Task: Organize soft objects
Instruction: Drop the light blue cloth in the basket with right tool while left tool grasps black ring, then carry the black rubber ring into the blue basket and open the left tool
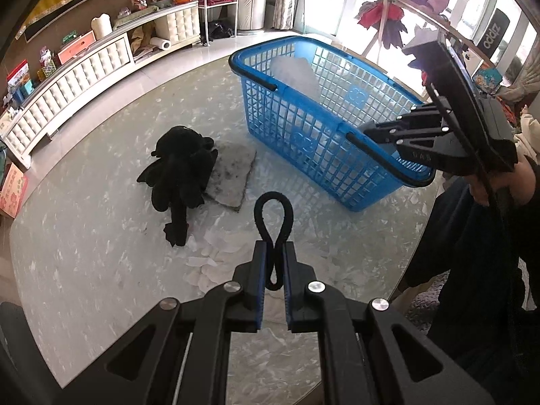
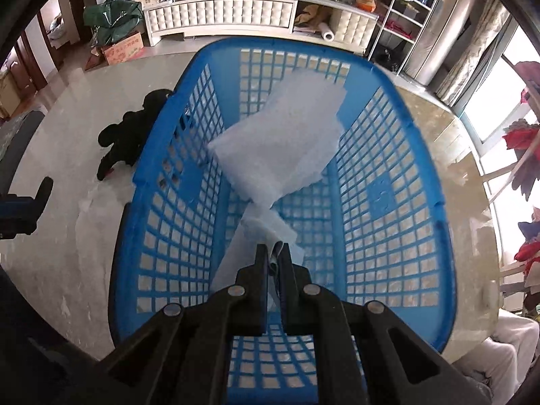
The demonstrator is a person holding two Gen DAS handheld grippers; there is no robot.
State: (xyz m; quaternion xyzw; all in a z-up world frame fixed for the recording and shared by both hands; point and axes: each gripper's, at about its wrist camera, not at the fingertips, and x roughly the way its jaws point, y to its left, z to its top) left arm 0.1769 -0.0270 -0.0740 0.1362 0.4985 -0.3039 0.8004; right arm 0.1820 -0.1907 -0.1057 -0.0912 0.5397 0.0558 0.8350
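My left gripper (image 1: 274, 248) is shut on a black elastic hair band (image 1: 274, 217), held above the marbled table. A black plush toy (image 1: 179, 170) lies on the table ahead to the left, partly on a grey cloth pad (image 1: 231, 173). My right gripper (image 2: 273, 251) is shut on a white cloth (image 2: 280, 141) and holds it over the inside of the blue plastic basket (image 2: 398, 202). In the left wrist view the basket (image 1: 324, 135) stands ahead to the right, with the right gripper (image 1: 374, 131) at its near rim. The plush toy (image 2: 125, 141) shows left of the basket.
A white padded cabinet (image 1: 77, 77) with boxes and a paper roll runs along the far wall. A wire shelf (image 2: 401, 17) stands at its end. A rack with hanging clothes (image 1: 388, 13) is by the window. White tissue (image 1: 219, 260) lies on the table.
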